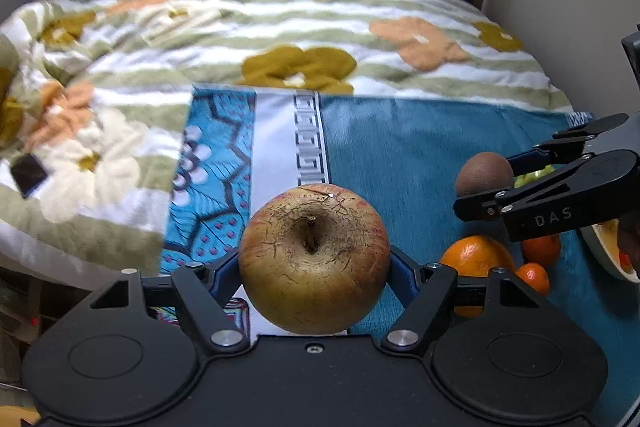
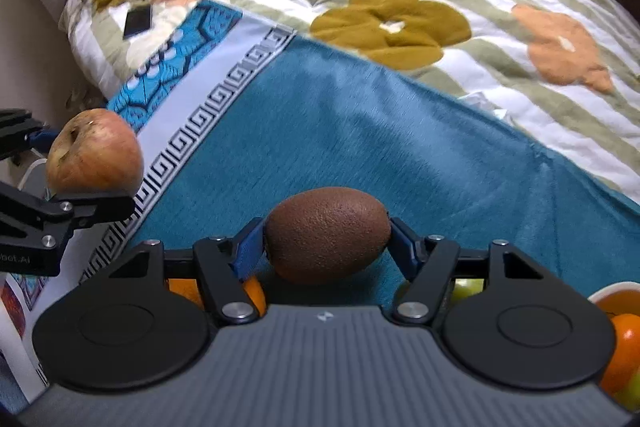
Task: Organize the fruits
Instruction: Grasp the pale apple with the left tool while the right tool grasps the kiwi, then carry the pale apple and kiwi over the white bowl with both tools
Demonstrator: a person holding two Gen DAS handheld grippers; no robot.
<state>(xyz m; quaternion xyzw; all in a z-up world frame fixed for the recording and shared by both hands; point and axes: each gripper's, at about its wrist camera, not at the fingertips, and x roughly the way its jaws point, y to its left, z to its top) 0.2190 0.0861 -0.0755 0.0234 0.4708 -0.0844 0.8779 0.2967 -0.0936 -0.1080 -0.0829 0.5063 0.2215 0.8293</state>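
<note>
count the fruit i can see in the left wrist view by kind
apple: 1, held in the left gripper
kiwi: 1, between the right gripper's fingers
oranges: 3, one large and two small, on the blue cloth
total: 5
A green fruit behind the right gripper is too hidden to count.

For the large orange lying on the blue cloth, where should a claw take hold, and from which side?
Grip the orange across its widest middle, coming from above. It is round, so no side is better by shape, but two smaller oranges lie close beside it and the right claw hangs just beyond, so the top looks like the clearest way in.
</note>
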